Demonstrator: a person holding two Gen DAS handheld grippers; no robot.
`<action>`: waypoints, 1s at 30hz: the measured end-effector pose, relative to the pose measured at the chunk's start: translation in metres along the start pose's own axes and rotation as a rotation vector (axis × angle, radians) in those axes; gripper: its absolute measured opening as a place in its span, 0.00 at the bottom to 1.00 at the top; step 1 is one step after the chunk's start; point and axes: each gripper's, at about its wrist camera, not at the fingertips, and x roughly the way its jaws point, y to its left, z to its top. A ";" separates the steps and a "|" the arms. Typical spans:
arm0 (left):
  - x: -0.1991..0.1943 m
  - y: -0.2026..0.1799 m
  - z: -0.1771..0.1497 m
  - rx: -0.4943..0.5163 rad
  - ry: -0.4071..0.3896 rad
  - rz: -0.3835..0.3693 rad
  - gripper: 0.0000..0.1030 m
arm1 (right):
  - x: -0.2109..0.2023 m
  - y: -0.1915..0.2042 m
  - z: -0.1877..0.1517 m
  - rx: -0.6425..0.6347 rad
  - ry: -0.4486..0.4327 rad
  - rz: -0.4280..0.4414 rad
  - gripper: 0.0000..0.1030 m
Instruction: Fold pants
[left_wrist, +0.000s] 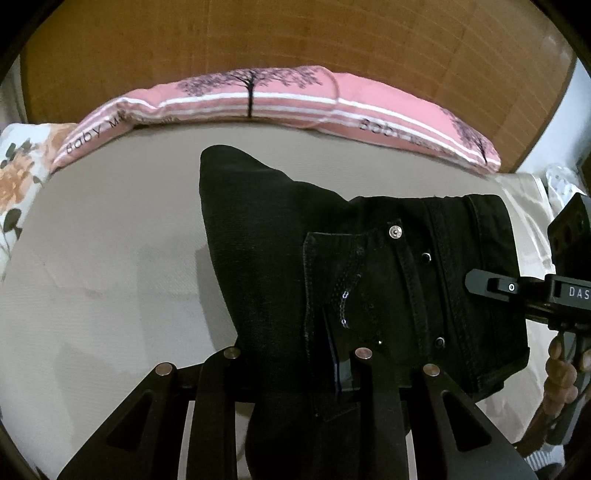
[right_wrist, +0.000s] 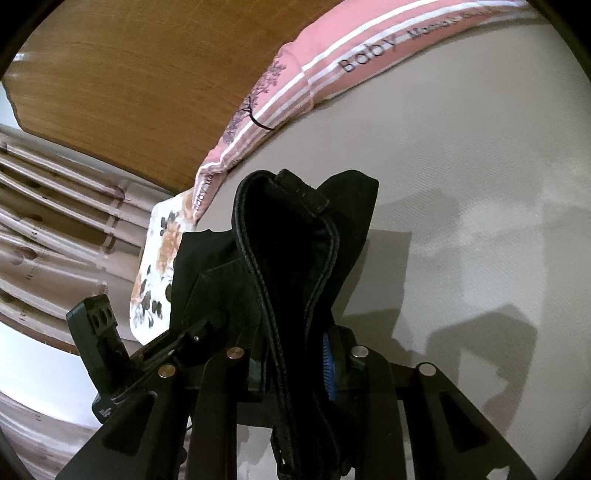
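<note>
The black pants (left_wrist: 332, 258) hang bunched above the beige bed sheet (left_wrist: 110, 258), held up by both grippers. My left gripper (left_wrist: 295, 369) is shut on the pants fabric near the fly, with rivets and a button showing. My right gripper (right_wrist: 295, 369) is shut on the pants at the waistband (right_wrist: 295, 240), whose thick stitched edge loops up between the fingers. The right gripper also shows in the left wrist view (left_wrist: 517, 291) at the right edge, touching the waistband. The left gripper shows in the right wrist view (right_wrist: 155, 354) at the lower left.
A pink striped pillow (left_wrist: 280, 99) lies along the wooden headboard (left_wrist: 258, 33). A floral pillow (left_wrist: 18, 177) sits at the left. Curtains (right_wrist: 48, 236) hang beyond the bed's edge. The sheet (right_wrist: 480, 221) spreads out to the right.
</note>
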 end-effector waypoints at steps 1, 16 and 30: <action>0.001 0.004 0.005 -0.005 -0.002 0.002 0.25 | 0.004 0.003 0.005 -0.006 0.002 0.001 0.21; 0.037 0.028 0.074 -0.011 -0.015 0.005 0.25 | 0.033 0.006 0.067 -0.010 -0.009 -0.010 0.21; 0.101 0.053 0.084 -0.046 -0.006 0.008 0.41 | 0.065 -0.018 0.094 -0.042 -0.047 -0.171 0.23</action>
